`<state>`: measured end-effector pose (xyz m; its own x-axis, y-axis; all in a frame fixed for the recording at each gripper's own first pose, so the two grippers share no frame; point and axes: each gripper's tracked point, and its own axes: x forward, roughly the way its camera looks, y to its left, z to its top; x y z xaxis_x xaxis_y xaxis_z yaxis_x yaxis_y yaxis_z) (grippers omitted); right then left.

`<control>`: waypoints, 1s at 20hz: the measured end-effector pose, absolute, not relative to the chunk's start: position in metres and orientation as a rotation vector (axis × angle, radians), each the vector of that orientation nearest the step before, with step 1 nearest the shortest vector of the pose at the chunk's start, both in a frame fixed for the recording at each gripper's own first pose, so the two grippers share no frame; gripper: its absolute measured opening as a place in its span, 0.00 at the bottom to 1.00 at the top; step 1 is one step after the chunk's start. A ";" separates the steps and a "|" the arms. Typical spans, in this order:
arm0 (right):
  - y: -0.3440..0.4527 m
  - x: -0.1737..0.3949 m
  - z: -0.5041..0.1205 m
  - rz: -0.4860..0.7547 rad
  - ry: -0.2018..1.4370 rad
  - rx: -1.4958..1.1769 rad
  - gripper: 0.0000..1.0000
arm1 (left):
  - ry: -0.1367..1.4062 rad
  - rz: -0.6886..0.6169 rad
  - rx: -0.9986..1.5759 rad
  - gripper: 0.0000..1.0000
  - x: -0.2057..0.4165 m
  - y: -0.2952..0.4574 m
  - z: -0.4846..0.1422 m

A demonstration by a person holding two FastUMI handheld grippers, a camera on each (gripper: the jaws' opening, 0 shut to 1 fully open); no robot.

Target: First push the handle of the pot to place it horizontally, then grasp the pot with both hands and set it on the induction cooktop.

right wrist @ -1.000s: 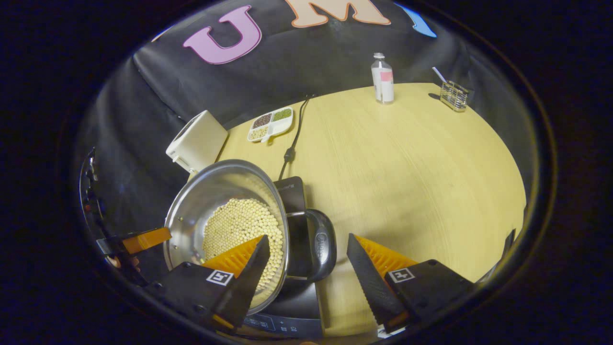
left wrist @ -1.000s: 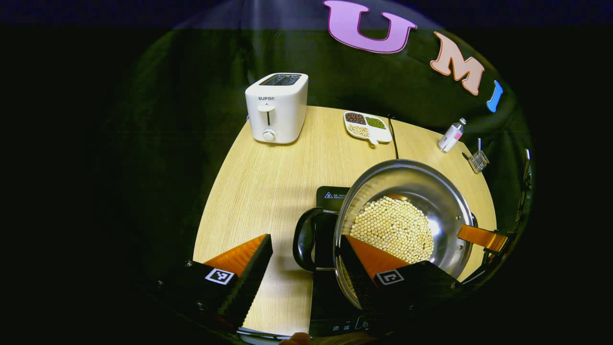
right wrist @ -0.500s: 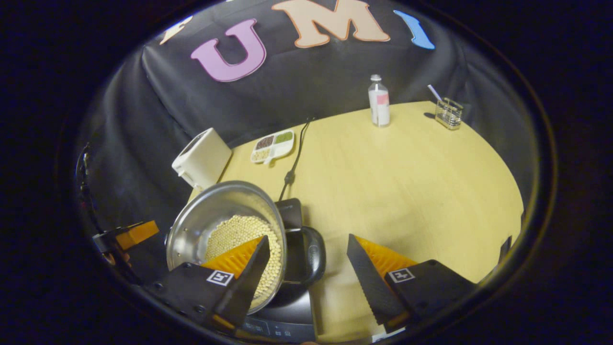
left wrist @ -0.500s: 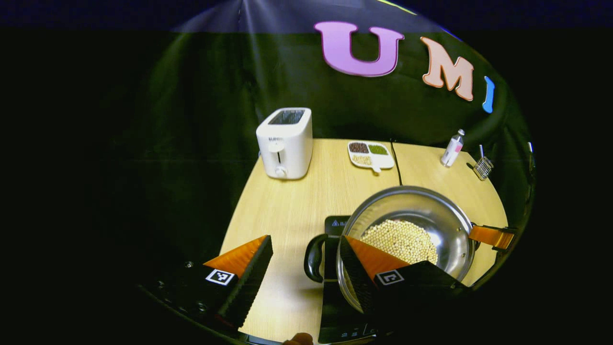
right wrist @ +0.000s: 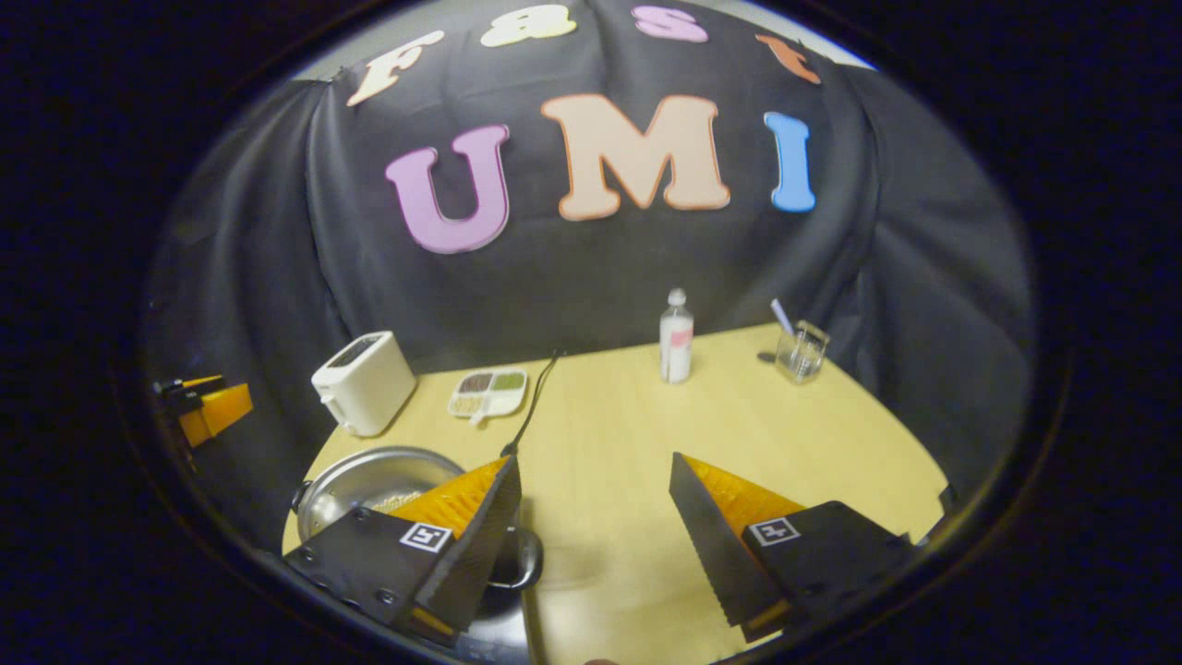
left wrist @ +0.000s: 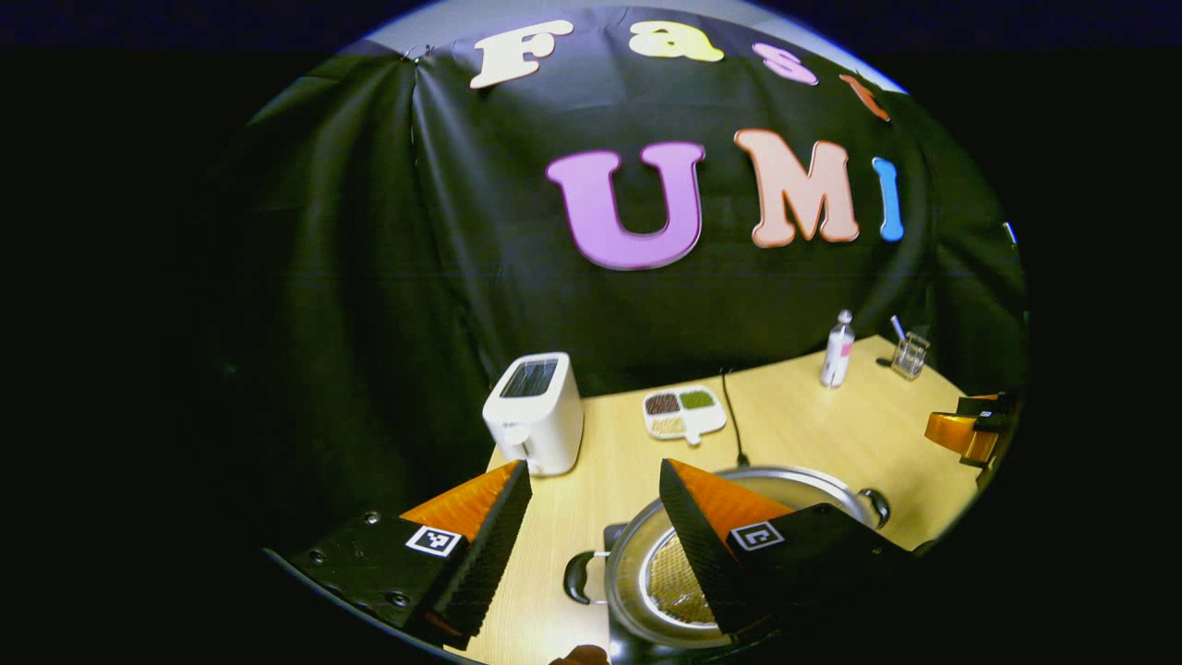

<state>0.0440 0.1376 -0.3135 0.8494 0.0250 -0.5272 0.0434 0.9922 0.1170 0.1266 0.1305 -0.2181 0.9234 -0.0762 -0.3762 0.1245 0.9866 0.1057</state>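
Wooden surface (left wrist: 813, 434), pale grain, backed by black cloth. All places below are taken from the pot.

Pot (left wrist: 646, 545): steel, wide and shallow, at the near edge of the surface, sitting on the dark induction cooktop (left wrist: 613, 534), of which a corner shows at the pot's left side. A bed of pale beans (left wrist: 672, 582) lies in its bottom. One black loop handle (left wrist: 578, 577) sticks out to the pot's left, a second small one (left wrist: 875, 505) to its right, so the handles run crosswise. In the right gripper view the pot (right wrist: 365, 480) lies low and left.

Toaster (left wrist: 536, 411): white, behind the pot and to its left, upright.

Divided dish (left wrist: 683, 411): white, three sections of dark, green and pale grains, straight behind the pot. A black cord (left wrist: 729, 420) runs from the back wall down toward the pot.

Bottle (left wrist: 838, 349): white with a pink label, far behind the pot to the right. Clear cup (left wrist: 910, 356) with a straw just beside the bottle, farther right.

Left tool (left wrist: 591, 545): fingers spread wide, gripping nothing, raised above the pot's left handle; its right finger covers part of the pot's bowl.

Right tool (right wrist: 591, 545): likewise spread and empty, over the pot's right side and the bare surface beyond it. It is also seen at the far right in the left gripper view (left wrist: 970, 429).
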 end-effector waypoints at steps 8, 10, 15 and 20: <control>0.081 0.075 -0.181 -0.050 0.262 0.090 1.00 | 0.136 -0.150 0.124 0.94 0.136 0.059 -0.103; 0.064 0.080 -0.159 -0.033 0.210 0.106 0.94 | 0.121 -0.160 0.121 0.90 0.131 0.035 -0.089; 0.012 0.083 -0.133 0.024 0.150 0.099 0.93 | 0.086 -0.120 0.069 0.93 0.119 -0.031 -0.066; -0.042 0.097 -0.118 0.119 0.102 0.109 0.93 | 0.081 -0.036 0.035 0.93 0.100 -0.089 -0.057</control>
